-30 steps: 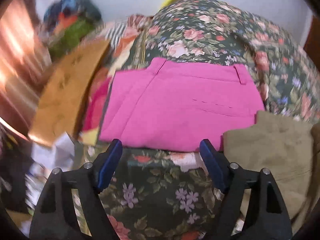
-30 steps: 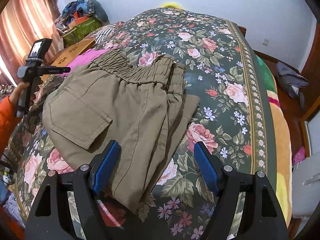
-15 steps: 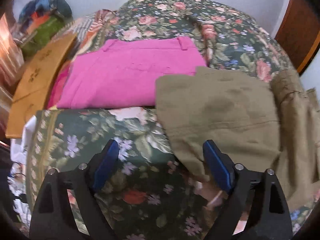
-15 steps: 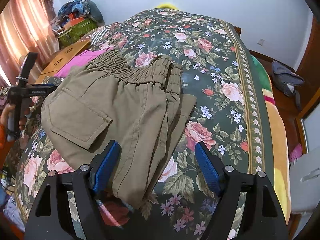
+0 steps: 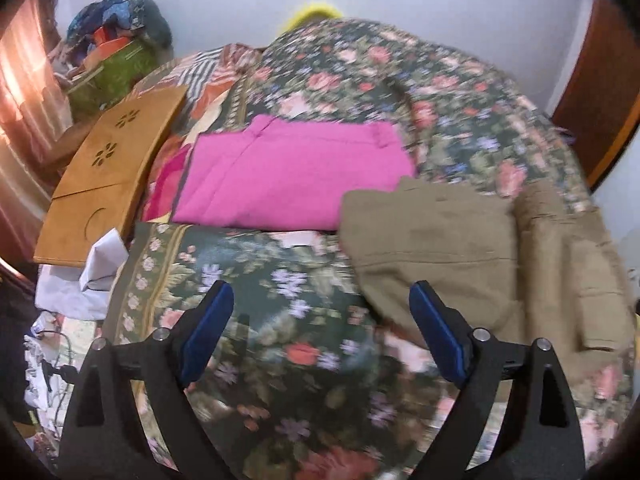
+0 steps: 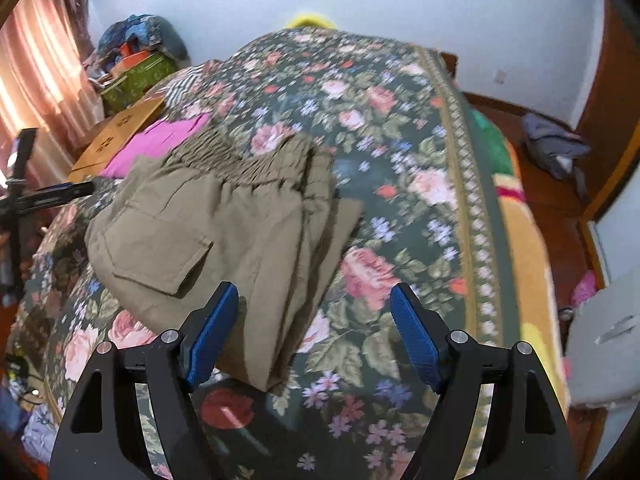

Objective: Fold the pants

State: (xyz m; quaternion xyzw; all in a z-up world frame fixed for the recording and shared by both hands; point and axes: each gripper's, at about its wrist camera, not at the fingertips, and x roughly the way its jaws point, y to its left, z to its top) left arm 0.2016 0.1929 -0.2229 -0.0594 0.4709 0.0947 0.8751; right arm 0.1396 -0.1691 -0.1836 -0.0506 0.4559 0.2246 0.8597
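Note:
Folded olive pants [image 6: 224,240] lie on the floral bedspread [image 6: 400,140], elastic waistband at the far end and a flap pocket facing up. My right gripper [image 6: 316,292] hovers open over their near edge, and its pads do not press the cloth. Behind them, at the bed's left side, lies a folded pink pair [image 5: 288,176]. My left gripper [image 5: 320,292] hangs above bare bedspread [image 5: 280,320] with its jaws opening and nothing between them. The olive pants [image 5: 440,248] lie just beyond its right finger. In the right wrist view the left gripper [image 6: 24,196] shows at the far left.
A wooden lap tray [image 5: 108,168] leans at the bed's left edge, with a green box [image 5: 116,68] and piled bedding behind it. White cloth and cables lie on the floor at left. Right of the bed are a grey garment [image 6: 556,152] on the floor and a pale stool [image 6: 600,352].
The left gripper drew back and rose, its jaws spread wider, and the olive pants came into its view at right. The right gripper barely moved.

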